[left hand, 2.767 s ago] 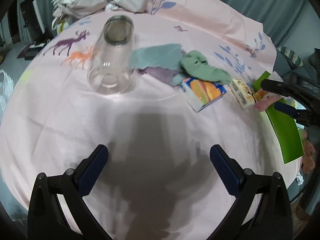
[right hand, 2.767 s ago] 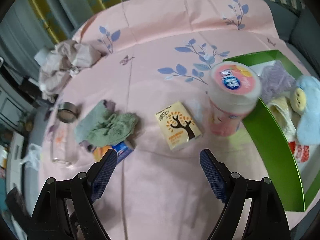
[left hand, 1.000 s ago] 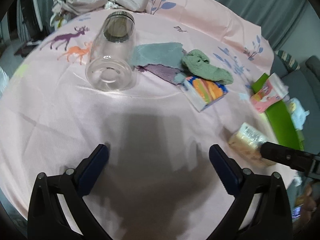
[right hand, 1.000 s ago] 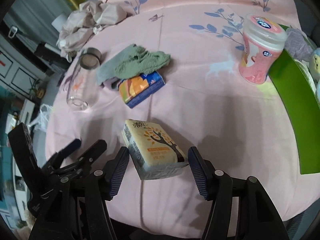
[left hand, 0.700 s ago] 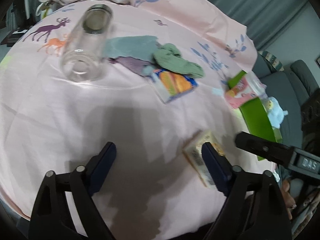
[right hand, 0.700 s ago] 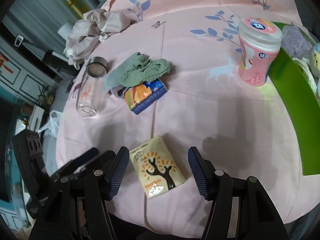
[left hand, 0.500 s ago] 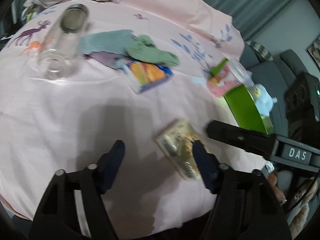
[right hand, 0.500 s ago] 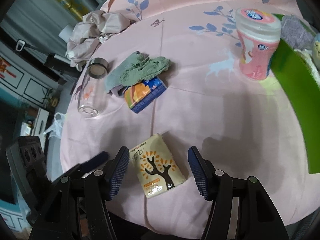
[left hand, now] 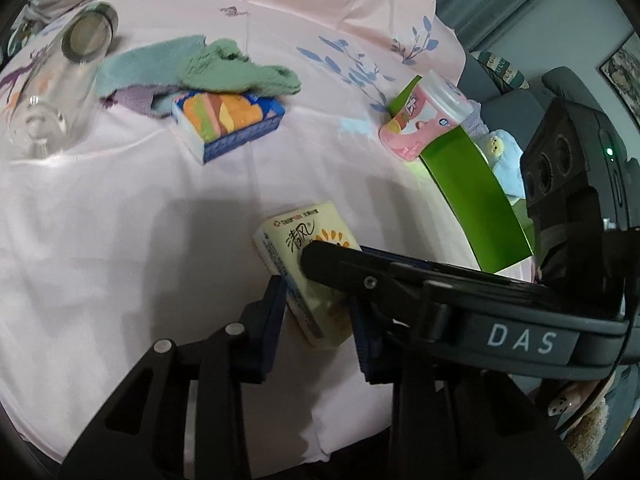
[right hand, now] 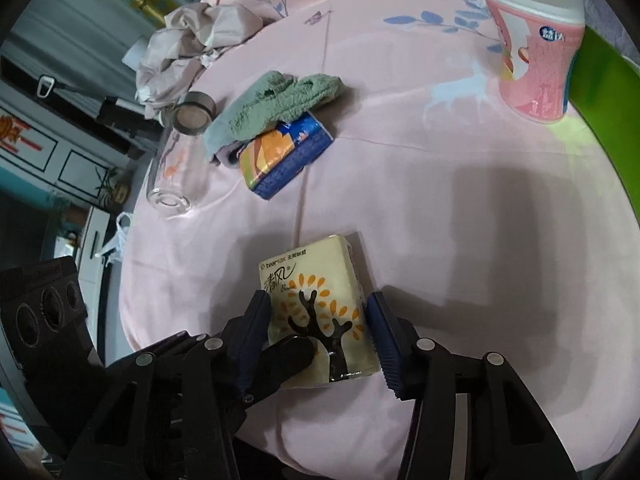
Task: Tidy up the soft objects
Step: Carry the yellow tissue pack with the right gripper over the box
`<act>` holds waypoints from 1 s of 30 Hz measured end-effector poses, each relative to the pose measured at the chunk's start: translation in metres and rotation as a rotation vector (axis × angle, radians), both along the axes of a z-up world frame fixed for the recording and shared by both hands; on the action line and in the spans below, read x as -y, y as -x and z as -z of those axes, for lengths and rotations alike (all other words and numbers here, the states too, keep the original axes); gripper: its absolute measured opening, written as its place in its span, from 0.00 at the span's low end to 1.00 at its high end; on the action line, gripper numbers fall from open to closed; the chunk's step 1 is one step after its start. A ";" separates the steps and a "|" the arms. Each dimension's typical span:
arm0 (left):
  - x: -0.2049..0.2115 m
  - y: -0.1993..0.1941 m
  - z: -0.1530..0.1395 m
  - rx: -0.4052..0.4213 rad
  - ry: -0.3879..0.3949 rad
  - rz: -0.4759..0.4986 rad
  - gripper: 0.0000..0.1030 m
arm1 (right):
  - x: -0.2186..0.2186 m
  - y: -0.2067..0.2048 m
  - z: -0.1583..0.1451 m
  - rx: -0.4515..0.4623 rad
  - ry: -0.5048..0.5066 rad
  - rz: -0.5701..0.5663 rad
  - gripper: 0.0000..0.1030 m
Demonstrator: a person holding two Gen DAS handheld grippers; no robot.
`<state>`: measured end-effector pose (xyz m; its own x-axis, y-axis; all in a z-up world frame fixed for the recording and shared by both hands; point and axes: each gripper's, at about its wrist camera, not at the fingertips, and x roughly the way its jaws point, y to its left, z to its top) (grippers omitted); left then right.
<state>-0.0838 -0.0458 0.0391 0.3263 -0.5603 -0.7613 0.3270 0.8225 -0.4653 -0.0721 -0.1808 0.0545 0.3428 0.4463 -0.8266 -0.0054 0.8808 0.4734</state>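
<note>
A cream tissue pack with a tree print point(left hand: 307, 264) point(right hand: 320, 304) lies on the pink cloth near the front edge. My left gripper point(left hand: 318, 312) has its jaws closed against the pack's two sides. My right gripper point(right hand: 320, 332) also straddles the pack, its pads at the sides, and one of its fingers point(left hand: 360, 272) crosses over the pack. A blue-orange tissue pack point(left hand: 228, 118) point(right hand: 286, 156), green and teal cloths point(left hand: 236, 68) point(right hand: 280, 100) lie farther back. A green box point(left hand: 476, 196) at the right holds a blue plush toy point(left hand: 506, 156).
A clear glass jar point(left hand: 60, 80) point(right hand: 180, 160) lies on its side at the left. A pink lidded bottle point(left hand: 424, 120) point(right hand: 536, 48) stands by the green box. Crumpled beige fabric point(right hand: 192, 40) sits at the far edge. The table edge is just below the grippers.
The right gripper carried the cream pack from beside the pink bottle to the near edge and set it down. The left gripper swung right and closed on the pack; both grippers now hold it.
</note>
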 end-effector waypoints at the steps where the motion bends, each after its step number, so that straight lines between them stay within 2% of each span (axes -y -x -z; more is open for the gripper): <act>1: 0.002 -0.001 -0.003 0.009 0.002 0.003 0.28 | 0.002 0.001 -0.002 0.009 -0.005 0.005 0.49; 5: 0.018 -0.004 -0.026 0.092 0.017 0.034 0.28 | 0.016 0.006 -0.029 0.099 0.016 0.051 0.48; 11: 0.057 -0.010 -0.067 0.224 0.083 0.102 0.28 | 0.051 0.014 -0.076 0.227 0.064 0.148 0.48; 18: 0.123 -0.017 -0.111 0.369 0.086 0.229 0.28 | 0.114 0.023 -0.123 0.370 0.103 0.343 0.49; 22: 0.166 -0.021 -0.117 0.392 0.087 0.294 0.28 | 0.147 0.024 -0.131 0.390 0.137 0.449 0.49; 25: 0.194 -0.022 -0.112 0.379 0.089 0.341 0.28 | 0.174 0.030 -0.129 0.400 0.135 0.530 0.49; 30: 0.234 -0.019 -0.090 0.336 0.034 0.421 0.28 | 0.212 0.043 -0.102 0.345 0.102 0.637 0.49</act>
